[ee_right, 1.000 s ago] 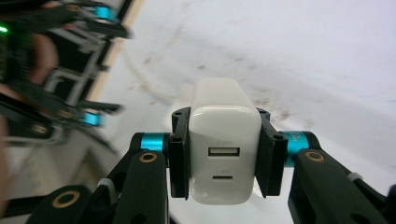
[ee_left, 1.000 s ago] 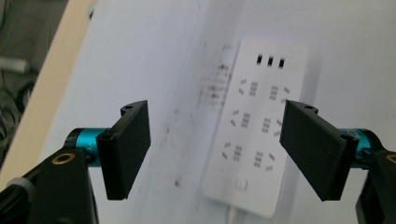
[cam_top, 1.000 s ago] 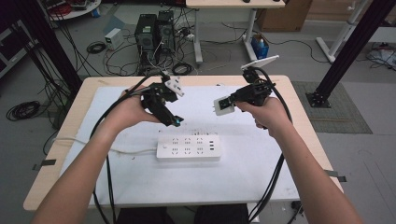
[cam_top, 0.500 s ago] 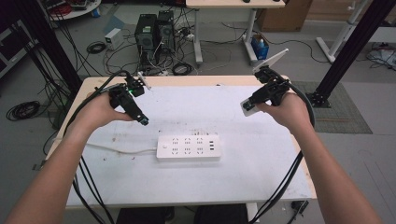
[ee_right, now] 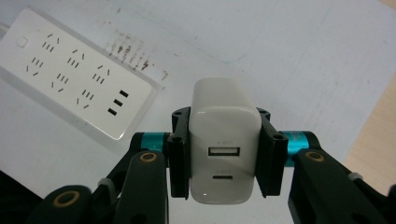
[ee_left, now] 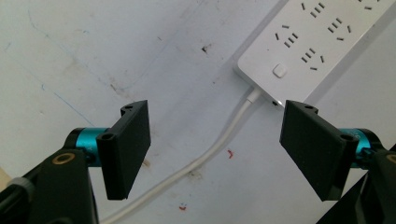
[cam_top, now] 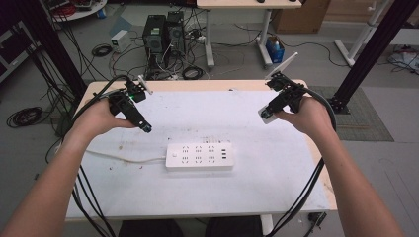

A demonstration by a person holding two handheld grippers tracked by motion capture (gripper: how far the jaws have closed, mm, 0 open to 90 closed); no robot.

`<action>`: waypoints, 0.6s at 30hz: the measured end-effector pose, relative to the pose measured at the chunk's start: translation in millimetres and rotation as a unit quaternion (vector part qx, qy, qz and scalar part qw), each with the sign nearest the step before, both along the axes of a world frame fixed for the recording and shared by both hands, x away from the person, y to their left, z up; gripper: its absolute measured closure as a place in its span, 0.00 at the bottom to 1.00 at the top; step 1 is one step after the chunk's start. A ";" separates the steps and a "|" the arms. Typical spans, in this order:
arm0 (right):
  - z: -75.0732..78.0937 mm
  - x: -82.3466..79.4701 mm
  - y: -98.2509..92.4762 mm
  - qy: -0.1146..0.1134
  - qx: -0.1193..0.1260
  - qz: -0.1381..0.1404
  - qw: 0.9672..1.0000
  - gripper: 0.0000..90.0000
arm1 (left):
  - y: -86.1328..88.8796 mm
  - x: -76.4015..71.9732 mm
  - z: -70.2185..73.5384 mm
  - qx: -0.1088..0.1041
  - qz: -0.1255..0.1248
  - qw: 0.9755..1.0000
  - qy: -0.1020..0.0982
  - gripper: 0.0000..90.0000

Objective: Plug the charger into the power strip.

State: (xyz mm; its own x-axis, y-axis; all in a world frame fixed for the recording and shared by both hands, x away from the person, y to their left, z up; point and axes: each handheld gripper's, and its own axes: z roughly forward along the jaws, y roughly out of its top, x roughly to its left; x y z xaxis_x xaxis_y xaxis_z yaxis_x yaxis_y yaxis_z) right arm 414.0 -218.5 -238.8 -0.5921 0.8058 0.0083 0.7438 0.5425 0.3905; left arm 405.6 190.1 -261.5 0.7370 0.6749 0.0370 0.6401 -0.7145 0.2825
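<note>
A: Looking close first, what sits on the near part of the white table?

B: A white power strip lies flat there, in the middle. Its white cord runs off to the left.

A: And the hands?

B: The left gripper is over the left side of the table, a bit farther back than the strip. Its jaws stand wide apart with nothing between them. In the left gripper view they frame the cord and the strip's button end.

A: What about the other one?

B: The right gripper is over the right side, well apart from the strip. Its jaws are clamped on a small white charger, with its two ports facing the camera.

A: Did anything change?

B: Yes. A moment ago both hands were close together above the middle. Now they are spread out to the sides. The strip has not moved.

A: So what does that mean?

B: I think the charger is now held by one hand alone, and it may go into the strip next. That is only my guess.
</note>
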 end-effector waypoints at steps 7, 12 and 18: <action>-6.0 8.0 16.6 0.002 -0.012 0.063 0.998 0.70 | 1.0 -3.0 -2.0 -0.003 -0.004 1.000 0.002 0.28; -17.8 18.3 50.7 0.009 -0.036 0.157 0.987 0.69 | 6.7 -7.1 -1.7 -0.024 0.003 1.000 0.012 0.28; -28.6 21.3 83.7 0.018 -0.064 0.234 0.970 0.69 | 11.1 -11.7 -1.1 -0.030 0.005 0.999 0.013 0.28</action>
State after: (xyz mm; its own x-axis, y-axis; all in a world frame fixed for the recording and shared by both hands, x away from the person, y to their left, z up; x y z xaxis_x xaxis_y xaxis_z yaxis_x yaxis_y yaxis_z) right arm 435.3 -134.7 -267.3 -0.8947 0.4443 -0.0462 0.4160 0.8663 0.2765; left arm 394.0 201.2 -262.6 0.7308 0.6823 -0.0219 0.6543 -0.6909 0.3075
